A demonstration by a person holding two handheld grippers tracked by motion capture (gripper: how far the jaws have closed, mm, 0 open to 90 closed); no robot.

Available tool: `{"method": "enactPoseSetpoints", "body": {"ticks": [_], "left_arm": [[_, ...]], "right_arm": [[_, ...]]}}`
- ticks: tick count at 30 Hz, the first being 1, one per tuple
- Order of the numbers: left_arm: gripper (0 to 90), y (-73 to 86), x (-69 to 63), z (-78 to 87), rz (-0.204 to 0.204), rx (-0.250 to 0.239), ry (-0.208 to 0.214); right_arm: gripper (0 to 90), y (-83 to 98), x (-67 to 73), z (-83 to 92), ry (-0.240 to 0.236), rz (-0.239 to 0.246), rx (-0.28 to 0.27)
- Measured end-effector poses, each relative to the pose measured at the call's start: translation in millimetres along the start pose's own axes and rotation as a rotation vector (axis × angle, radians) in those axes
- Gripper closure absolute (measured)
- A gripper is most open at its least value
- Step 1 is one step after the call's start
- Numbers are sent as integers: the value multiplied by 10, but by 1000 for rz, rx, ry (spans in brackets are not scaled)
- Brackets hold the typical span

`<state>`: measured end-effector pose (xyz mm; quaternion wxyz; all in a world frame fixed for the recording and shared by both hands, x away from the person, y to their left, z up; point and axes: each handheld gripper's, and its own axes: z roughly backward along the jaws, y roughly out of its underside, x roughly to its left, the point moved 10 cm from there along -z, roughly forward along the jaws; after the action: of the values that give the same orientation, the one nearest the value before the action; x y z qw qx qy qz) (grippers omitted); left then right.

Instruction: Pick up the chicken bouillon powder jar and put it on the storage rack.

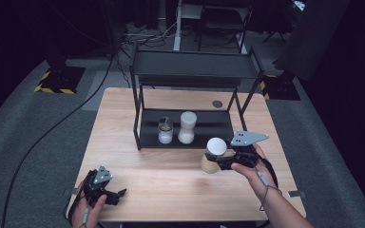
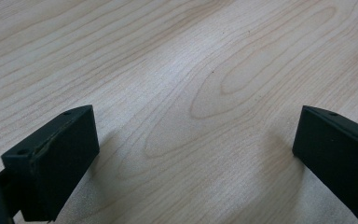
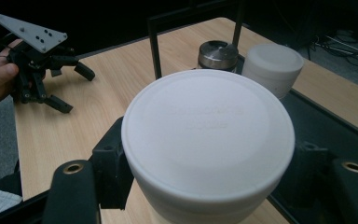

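Nearest, left gripper point(image 1: 110, 190): lower left of the high view, held in the person's left hand point(image 1: 86, 212) low over the wooden table point(image 1: 171, 190); its jaws stand wide apart with nothing but bare wood grain between them, as the left gripper view shows point(image 2: 191, 154).
Right gripper point(image 1: 221, 164): lower right of centre in the high view, held in the person's right hand point(image 1: 249, 166), with the grey three-cornered plate on top; its jaws are clamped on a jar.
Held jar point(image 1: 214, 156): white-lidded jar with a tan filling, just in front of the rack's lower shelf, right of the frame's middle; whether its base touches the table I cannot tell. In the right gripper view its white lid point(image 3: 208, 135) takes up the centre, with a black jaw pressed to each side below the rim.
Rack point(image 1: 195, 71): black two-tier metal shelf rack in the upper middle of the high view, standing on the far half of the table.
Lower shelf point(image 1: 214, 128): dark tray, bearing two jars side by side at its left half.
Small jar point(image 1: 165, 131): glass, metal-lidded, white contents in its lower part; left of the pair.
Tall jar point(image 1: 187, 127): white-lidded, waisted, white contents; just right of the small jar, close but whether touching I cannot tell.
Beyond: grey carpet point(image 1: 38, 123) with a black cable point(image 1: 52, 128) trailing across the left of the frame.
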<state>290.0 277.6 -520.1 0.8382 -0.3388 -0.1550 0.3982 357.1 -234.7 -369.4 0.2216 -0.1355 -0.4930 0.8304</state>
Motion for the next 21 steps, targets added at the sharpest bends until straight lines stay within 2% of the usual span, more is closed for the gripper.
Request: {"method": "enactPoseSetpoints", "body": {"ticks": [7,12,21], "left_arm": [[0,1,0,-1,-5,-1,7],[0,1,-1,-2,-5,-2,6],[0,-1,1,-2,-6,0,7]], "right_arm": [[335,-121,-114,17,18,-11,2],[335,-190,-245,-4,37,-33,-4],[335,-293,-431,-102,103,-38,8]]}}
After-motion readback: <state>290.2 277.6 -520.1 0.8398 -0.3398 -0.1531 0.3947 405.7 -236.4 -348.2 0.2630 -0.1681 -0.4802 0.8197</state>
